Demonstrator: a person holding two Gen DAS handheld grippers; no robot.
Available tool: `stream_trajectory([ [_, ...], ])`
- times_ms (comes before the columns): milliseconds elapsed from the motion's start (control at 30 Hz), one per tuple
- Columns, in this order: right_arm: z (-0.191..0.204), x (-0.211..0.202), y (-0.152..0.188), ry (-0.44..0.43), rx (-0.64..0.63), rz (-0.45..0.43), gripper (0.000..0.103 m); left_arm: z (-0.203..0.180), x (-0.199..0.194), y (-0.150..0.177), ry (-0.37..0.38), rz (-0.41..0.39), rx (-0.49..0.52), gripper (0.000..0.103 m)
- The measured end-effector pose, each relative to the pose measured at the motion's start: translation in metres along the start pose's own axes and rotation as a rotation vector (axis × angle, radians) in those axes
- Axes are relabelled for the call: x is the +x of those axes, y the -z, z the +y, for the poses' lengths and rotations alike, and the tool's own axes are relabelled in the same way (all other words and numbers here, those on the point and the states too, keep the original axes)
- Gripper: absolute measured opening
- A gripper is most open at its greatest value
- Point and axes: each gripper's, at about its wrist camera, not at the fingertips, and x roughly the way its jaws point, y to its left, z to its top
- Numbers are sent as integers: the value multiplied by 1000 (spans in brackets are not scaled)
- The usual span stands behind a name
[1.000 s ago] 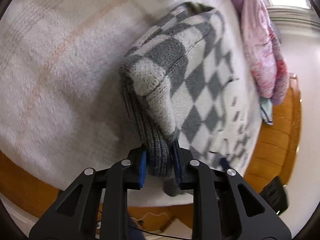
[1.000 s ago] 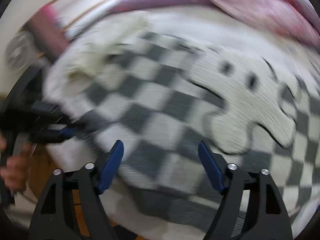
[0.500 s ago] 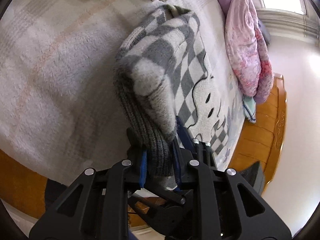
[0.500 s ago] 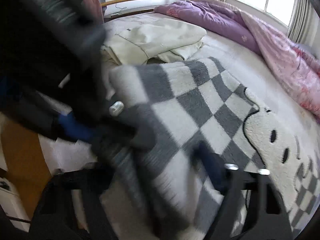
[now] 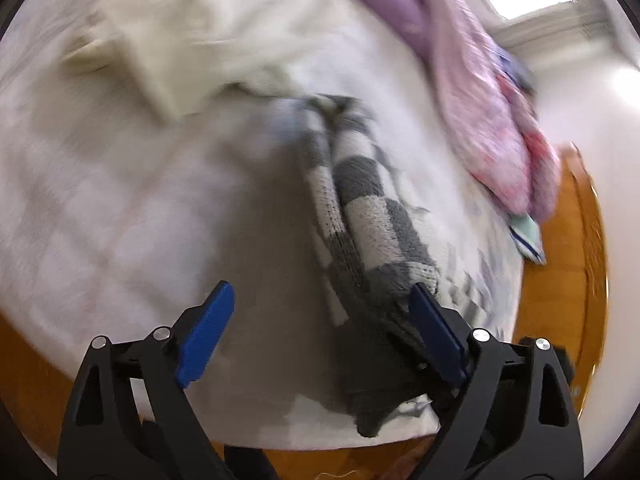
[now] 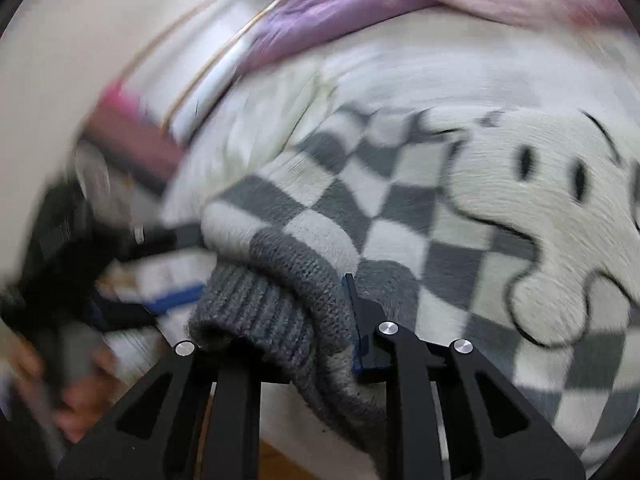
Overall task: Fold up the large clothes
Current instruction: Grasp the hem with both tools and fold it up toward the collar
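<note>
A grey and white checkered knit sweater (image 6: 400, 208) with a white cartoon dog face lies on the bed. In the left wrist view its bunched edge (image 5: 372, 232) runs up from the right blue finger. My left gripper (image 5: 320, 320) is open, its right finger touching the sweater's ribbed hem. My right gripper (image 6: 276, 332) is shut on the sweater's grey ribbed hem (image 6: 260, 304). The left gripper also shows in the right wrist view (image 6: 80, 264), blurred, at the left.
A white fleecy blanket (image 5: 120, 208) covers the bed. Folded cream clothes (image 5: 168, 40) lie at the back. A pink and purple quilt (image 5: 480, 92) is heaped along the far right. The wooden bed frame (image 5: 560, 280) runs along the right edge.
My left gripper has opened and let go of the sweater hem. My right gripper has closed on that hem, taking it over. Both views are motion-blurred.
</note>
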Motion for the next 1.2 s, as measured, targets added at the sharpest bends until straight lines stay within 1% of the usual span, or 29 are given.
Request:
stream_trajectory([
  [33,-10,-12,-2,-19,57,-25,17,-14,2,1,36,-9,31,89],
  [100,-37,-41,-8,-69,187,-83,17,-55,2,9,112,-33,110,89],
  [167,-57,-69,-7,-83,264,-132,17,-92,1,18,164,-67,176,89],
  [233,-80,-100,-3,-106,339,-196,16,-115,6,24,217,-74,191,90],
  [267,-93,-120,0,-115,373,-239,16,-124,12,26,223,-67,195,90],
  [300,-101,-133,2,-120,393,-265,16,-136,23,30,184,-54,210,90],
  [367,-124,-173,18,-131,464,-349,16,-151,44,38,117,-39,243,90],
  [400,-137,-191,30,-130,506,-384,16,-156,52,42,95,-26,255,90],
  [467,-157,-211,48,-119,581,-436,16,-163,71,52,72,9,281,90],
  [500,-163,-218,57,-108,607,-452,16,-166,84,59,50,35,290,90],
  [567,-191,-234,87,-80,719,-487,16,-171,105,73,34,85,304,90],
  [600,-201,-233,94,-70,769,-493,16,-172,112,79,24,103,314,90],
  [667,-229,-234,124,-38,893,-516,16,-175,128,92,6,129,343,90],
  [700,-241,-231,135,-4,935,-512,16,-176,141,102,-27,159,361,90],
  [733,-253,-231,143,23,962,-486,17,-176,148,107,-37,177,369,90],
  [800,-279,-217,156,56,1037,-401,18,-173,166,122,-61,222,379,90],
  [867,-285,-209,157,65,1033,-382,25,-166,180,132,-95,259,383,90],
  [900,-287,-210,155,73,1021,-360,31,-163,186,137,-118,282,383,90],
  [933,-287,-215,150,102,1000,-348,35,-160,190,142,-127,294,386,90],
  [967,-286,-218,147,126,977,-340,36,-157,191,146,-132,301,388,90],
  [1033,-289,-224,144,195,934,-306,58,-149,196,152,-136,322,374,91],
  [1067,-294,-228,144,196,921,-304,61,-145,197,154,-137,338,356,92],
  [1100,-301,-230,144,178,917,-288,62,-139,201,155,-129,358,338,92],
  [1167,-321,-216,146,133,935,-234,63,-134,205,156,-125,358,326,93],
  [1200,-331,-212,147,101,942,-212,68,-131,208,156,-119,367,312,95],
])
